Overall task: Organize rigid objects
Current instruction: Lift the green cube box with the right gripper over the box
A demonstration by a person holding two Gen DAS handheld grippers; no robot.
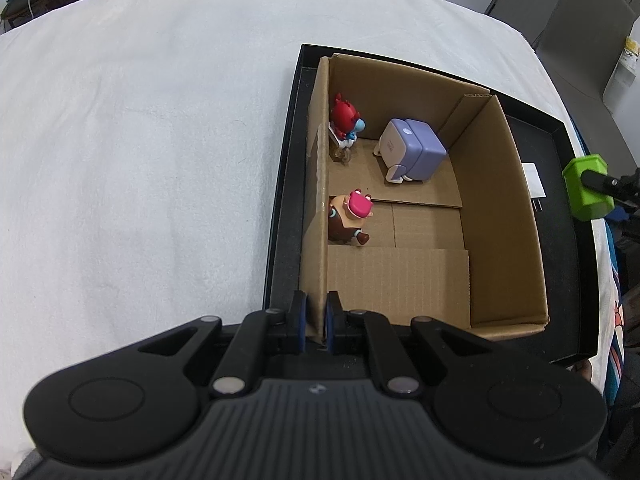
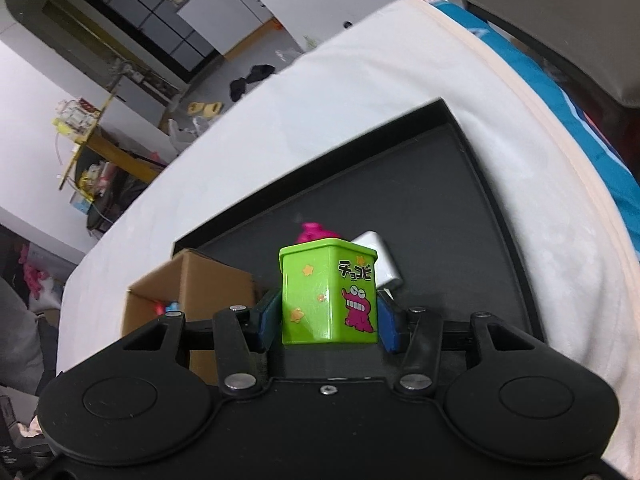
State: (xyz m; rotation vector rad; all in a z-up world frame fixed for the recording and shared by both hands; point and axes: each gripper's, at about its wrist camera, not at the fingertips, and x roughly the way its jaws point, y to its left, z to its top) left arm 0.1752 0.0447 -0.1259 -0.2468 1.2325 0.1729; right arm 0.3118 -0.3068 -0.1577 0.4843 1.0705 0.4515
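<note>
Three things already sit inside the cardboard box (image 1: 420,200), in the centre-right of the left wrist view: a red figurine (image 1: 346,118) at the upper left of the box floor, a pink-capped figurine (image 1: 352,216) below it along the same wall, and a lilac cube-shaped toy (image 1: 412,148) toward the upper middle. The box stands in a shallow black tray (image 1: 286,200) on a white-covered desk (image 1: 140,140).

The left tongs (image 1: 317,312) are clenched on the box's left wall at the lower edge of that view, one pad on each side of the cardboard, apparently steadying it.

The right tongs (image 2: 328,316) grasp a green box with a pink crocodile print (image 2: 328,296), blue pads pressed to its two sides; it hangs clear above the tray, in the lower middle of the right wrist view. It also shows at the far right edge of the left wrist view, outside the cardboard box.

Still on the tray behind the green box are a white block (image 2: 380,256) and a pink object (image 2: 312,232), partly hidden. By my judgement the sorting is past halfway: the green box is not yet in, and those two remain.
</note>
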